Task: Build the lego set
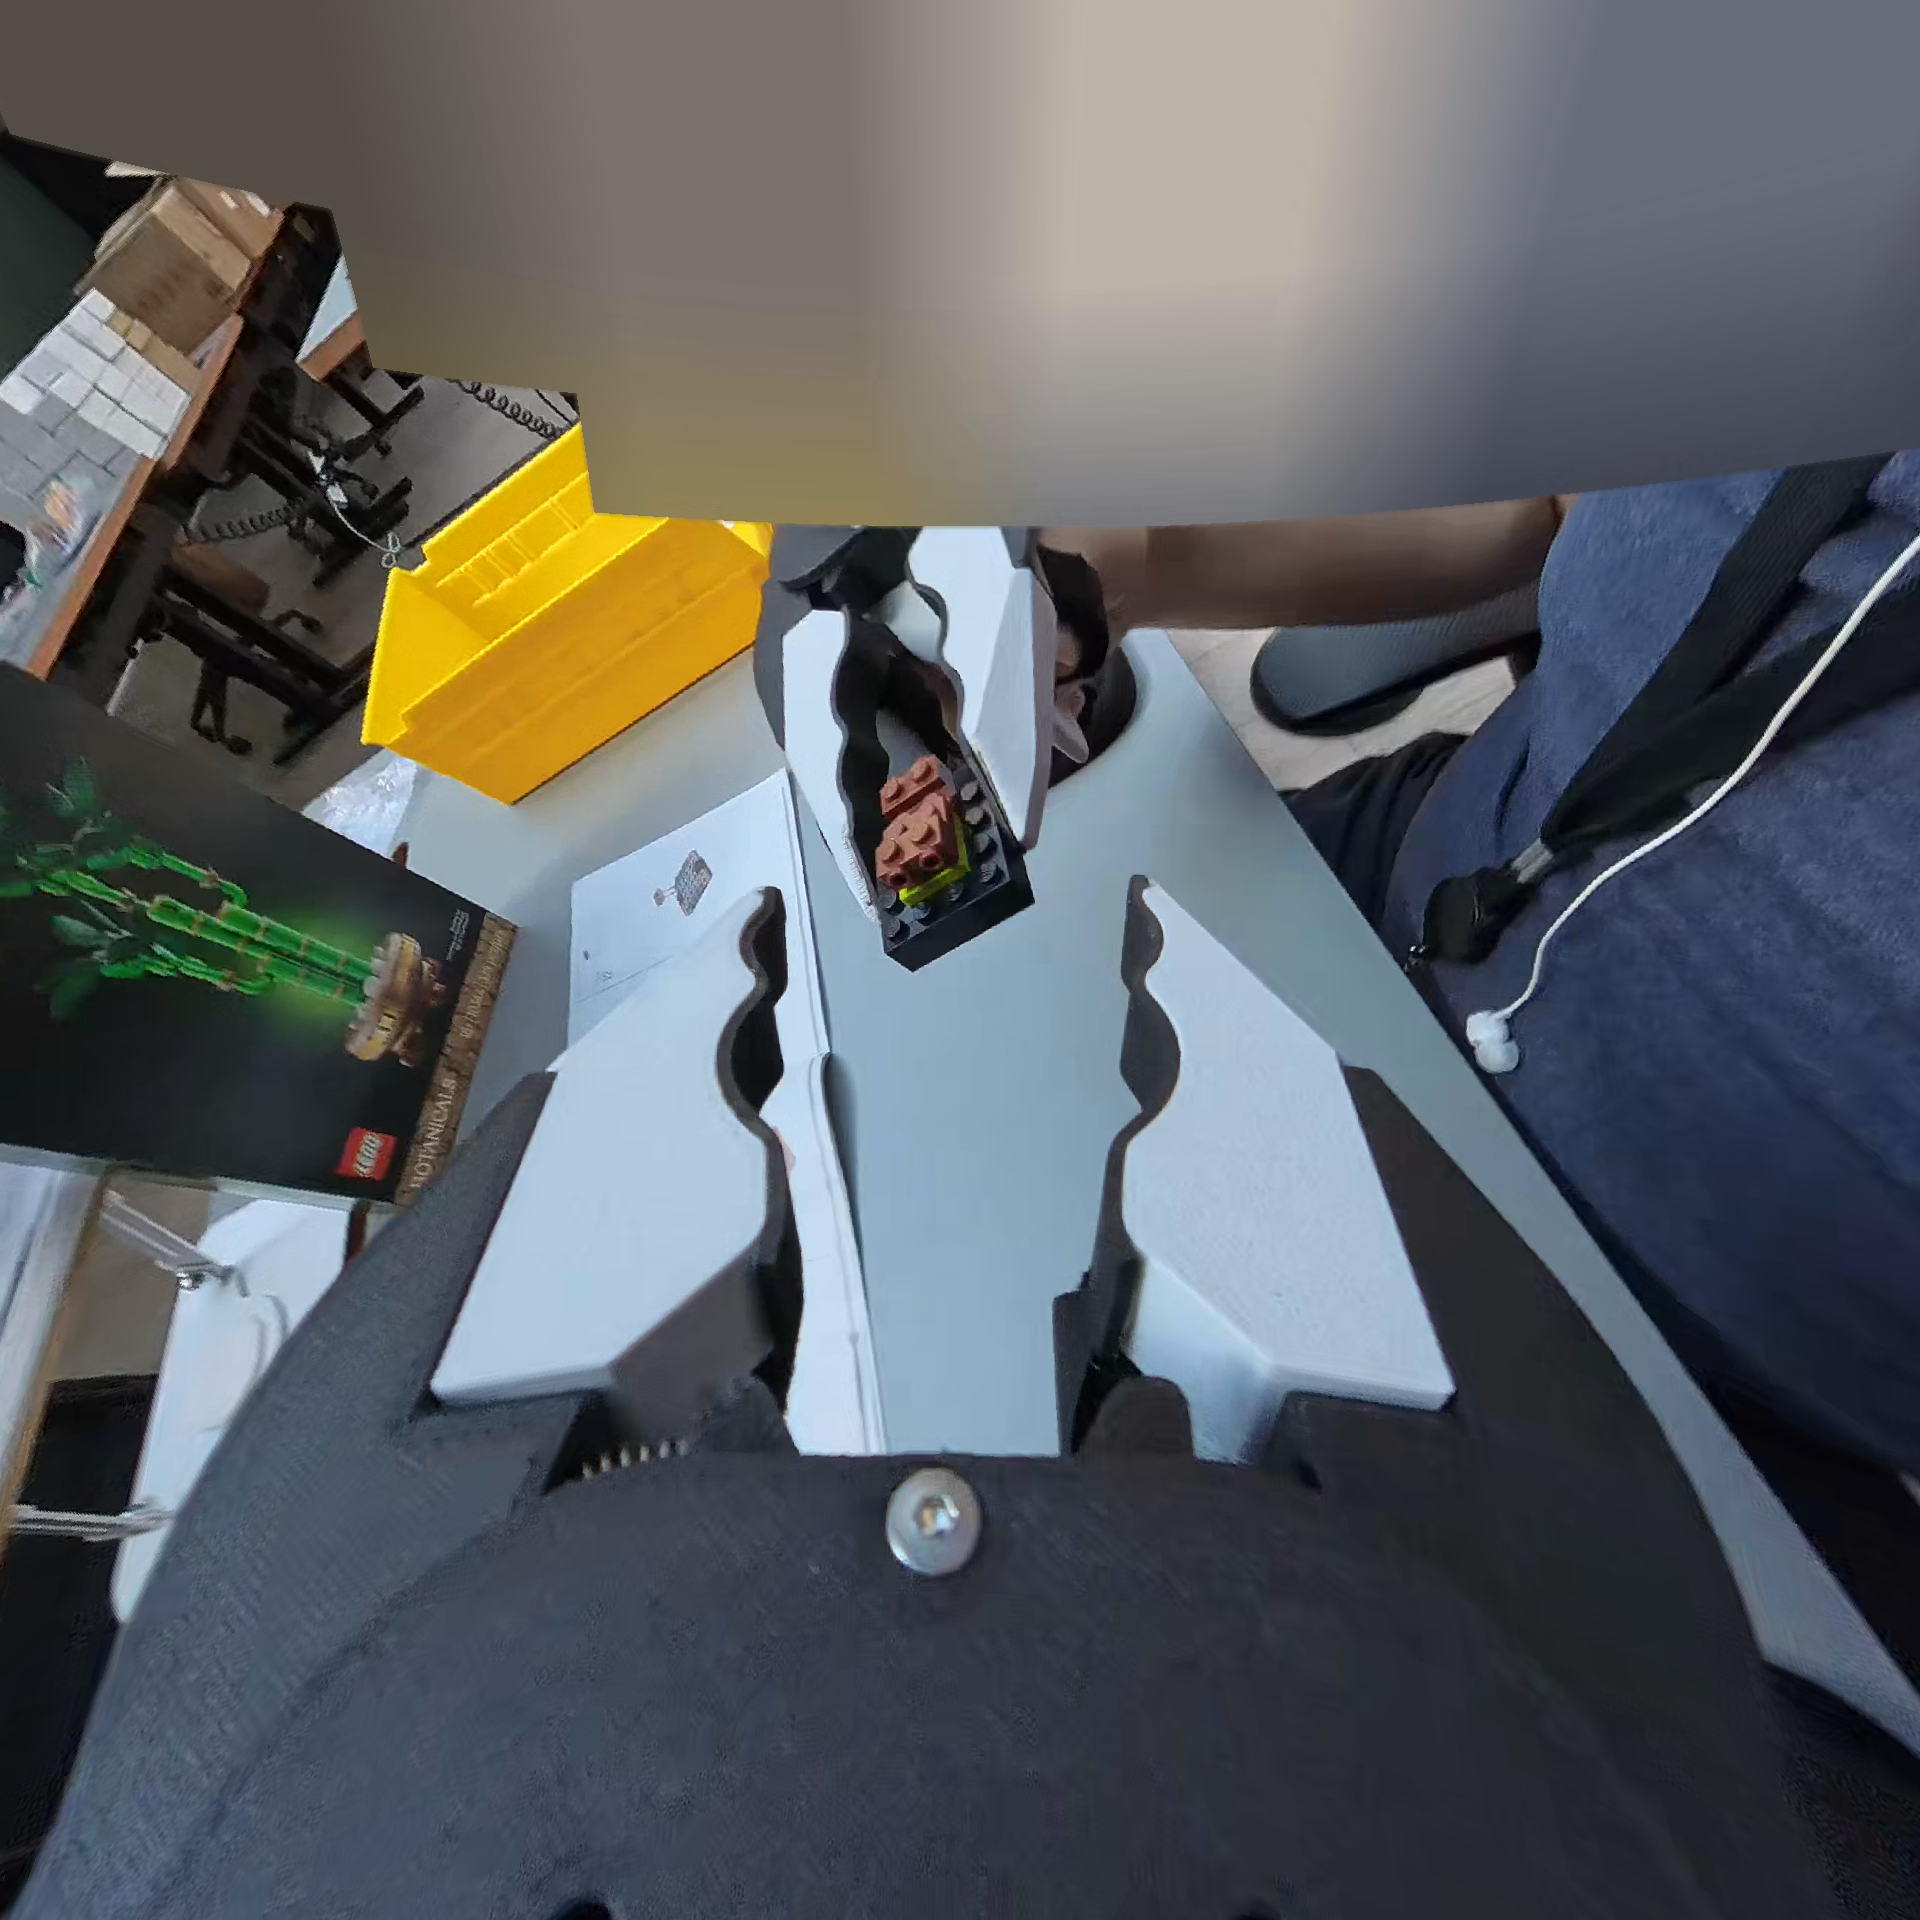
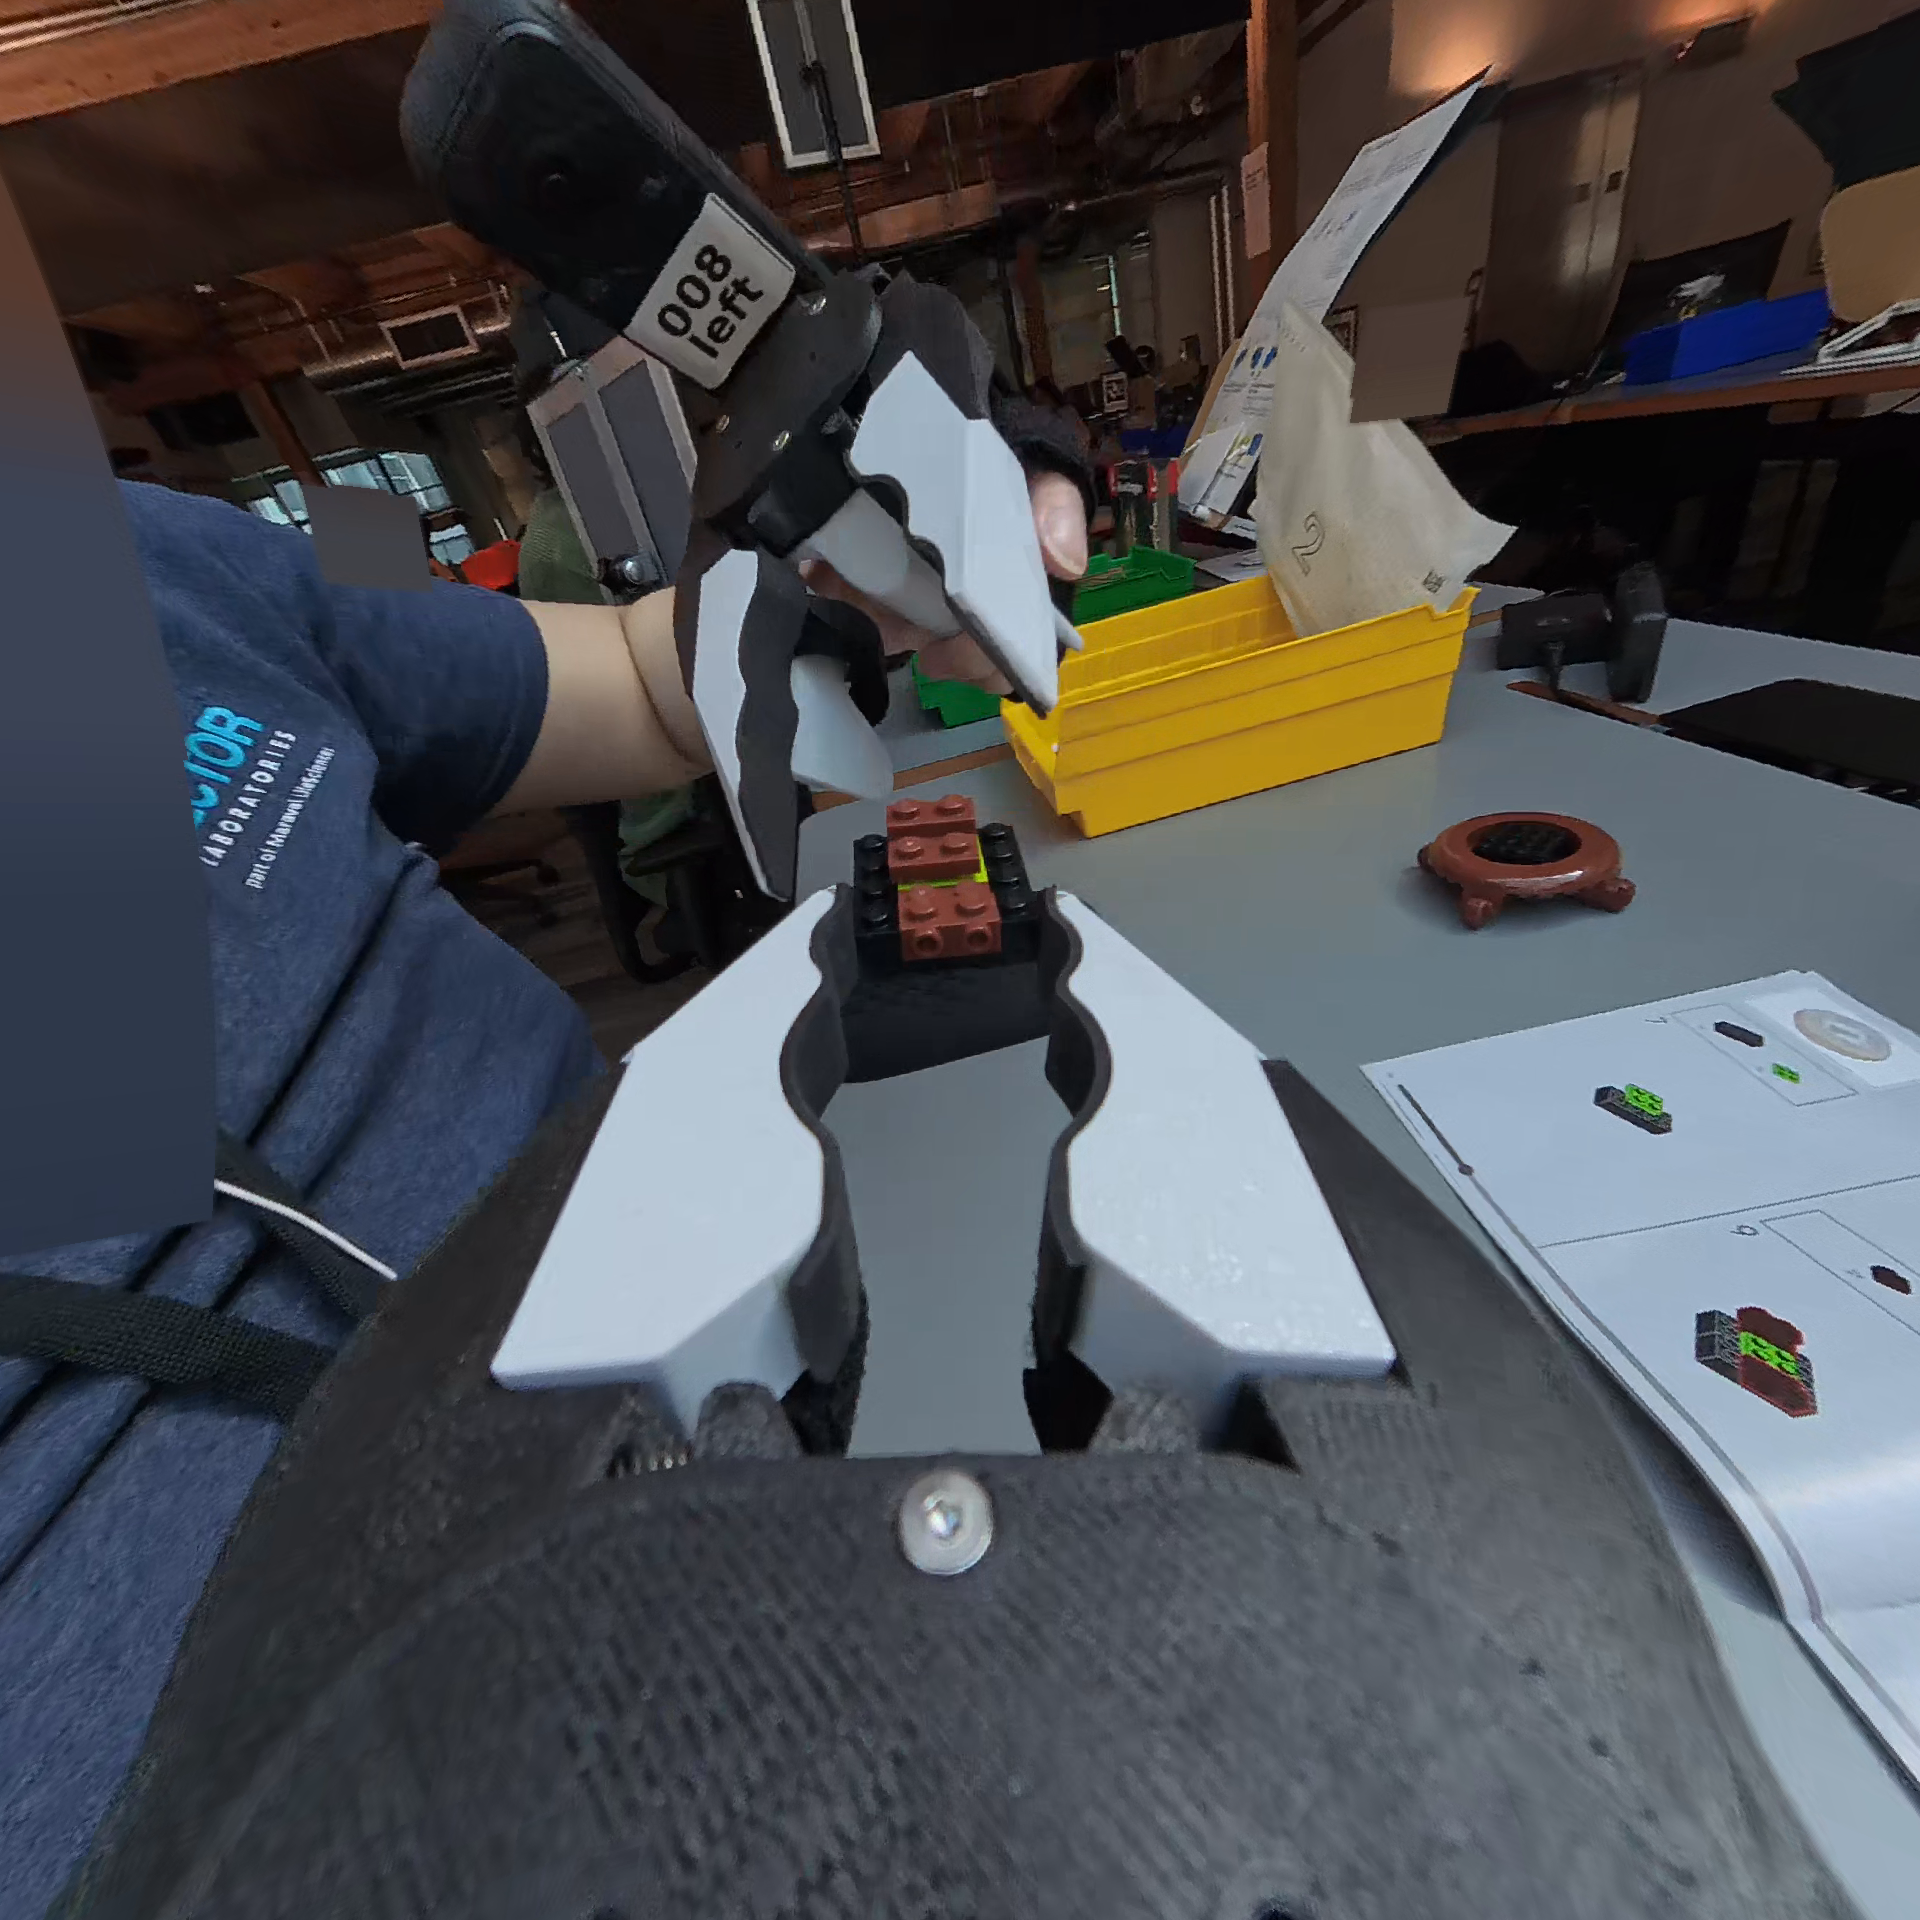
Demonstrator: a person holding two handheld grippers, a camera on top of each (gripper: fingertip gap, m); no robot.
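Observation:
A small lego assembly has a black brick base, a lime-green plate and reddish-brown bricks on top. My right gripper is shut on its black base and holds it above the grey table. In the left wrist view the assembly sits between the right gripper's fingers, just beyond my left gripper. My left gripper is open and empty. In the right wrist view the left gripper hovers just above and behind the assembly, apart from it.
A yellow bin holding a paper bag stands behind. A round brown lego base sits on the table to the right. An open instruction booklet lies at the right. The lego box lies left. A person's torso is close by. Left and right tips are no more than a few centimetres apart.

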